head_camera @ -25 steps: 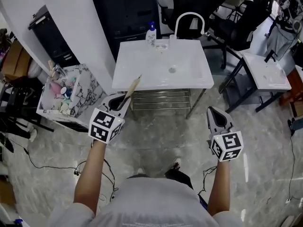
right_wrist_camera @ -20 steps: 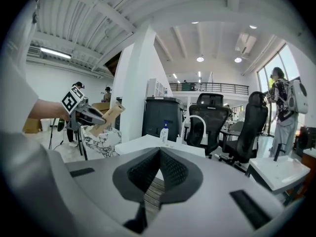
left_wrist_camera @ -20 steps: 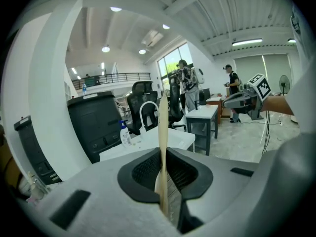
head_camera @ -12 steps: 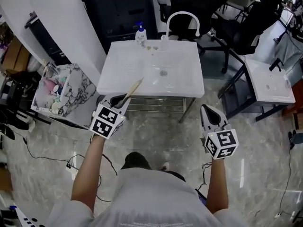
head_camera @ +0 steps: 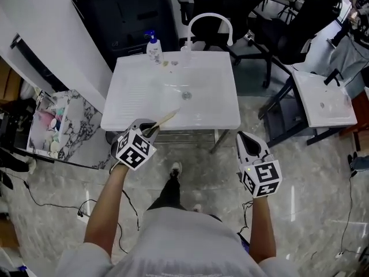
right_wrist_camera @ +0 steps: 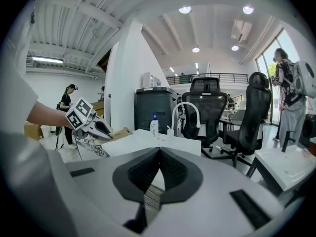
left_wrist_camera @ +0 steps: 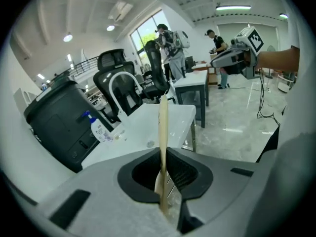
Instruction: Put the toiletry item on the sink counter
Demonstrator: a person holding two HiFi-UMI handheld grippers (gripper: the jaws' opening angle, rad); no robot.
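Left gripper (head_camera: 149,131) clamps a thin beige toiletry stick (head_camera: 165,118), jaws nearly together on its lower end. The free tip pokes out over the front edge of the white sink counter (head_camera: 130,94). Right gripper (head_camera: 248,142), jaws shut on nothing, hangs off the counter's front right corner. The step likely calls for bringing the stick over the counter's flat left side, clear of the basin (head_camera: 185,91), laying it flat, then easing the jaws apart. The pump bottle (head_camera: 153,48) at the counter's back edge carries a label too small to read — no other writing shows.
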